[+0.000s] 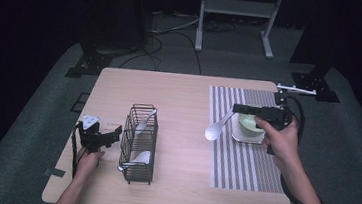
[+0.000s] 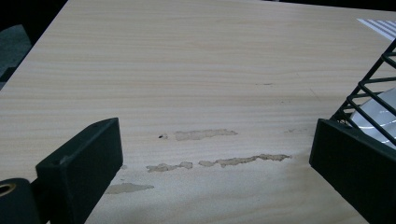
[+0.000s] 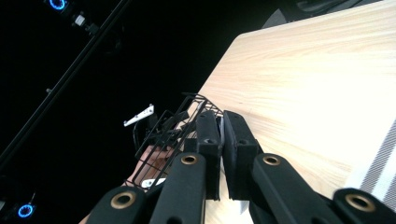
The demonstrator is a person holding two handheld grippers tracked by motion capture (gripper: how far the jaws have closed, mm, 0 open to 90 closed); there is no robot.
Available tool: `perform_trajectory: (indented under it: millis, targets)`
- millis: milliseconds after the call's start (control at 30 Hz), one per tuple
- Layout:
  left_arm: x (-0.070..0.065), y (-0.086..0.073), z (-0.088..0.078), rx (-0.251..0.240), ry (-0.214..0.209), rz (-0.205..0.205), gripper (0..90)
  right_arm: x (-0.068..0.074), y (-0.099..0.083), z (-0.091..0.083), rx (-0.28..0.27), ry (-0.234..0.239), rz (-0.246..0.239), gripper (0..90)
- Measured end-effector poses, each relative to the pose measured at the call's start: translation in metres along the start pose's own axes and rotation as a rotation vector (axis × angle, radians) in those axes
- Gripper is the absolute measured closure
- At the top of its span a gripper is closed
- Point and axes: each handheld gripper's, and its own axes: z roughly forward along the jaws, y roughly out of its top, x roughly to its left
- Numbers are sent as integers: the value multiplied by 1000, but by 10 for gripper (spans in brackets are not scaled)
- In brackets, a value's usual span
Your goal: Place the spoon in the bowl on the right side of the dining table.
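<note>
White spoon (image 1: 218,126) in right tool (image 1: 238,108); bowl end down-left toward wire rack (image 1: 140,143)

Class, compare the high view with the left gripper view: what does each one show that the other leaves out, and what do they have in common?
High view alone: the right gripper shut on a white spoon, held above the striped mat's left edge, a pale green bowl on a white square plate, and a second spoon standing in the wire basket.

Left gripper view alone: worn, peeling patches on the tabletop, seen between the open left gripper's jaws.

Both: the wooden table, the wire basket and the left gripper beside it.
</note>
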Motion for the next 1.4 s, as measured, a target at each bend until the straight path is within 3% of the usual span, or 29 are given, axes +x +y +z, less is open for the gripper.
perform_trajectory:
  millis: [767, 1400]
  targets:
    - [0, 0, 0, -2, -1, -2, 16, -34, -2, -25, -75, -51, 79, 859]
    - [0, 0, 0, -4, -3, -7, 16, -51, -1, -38, -123, -80, 116, 859]
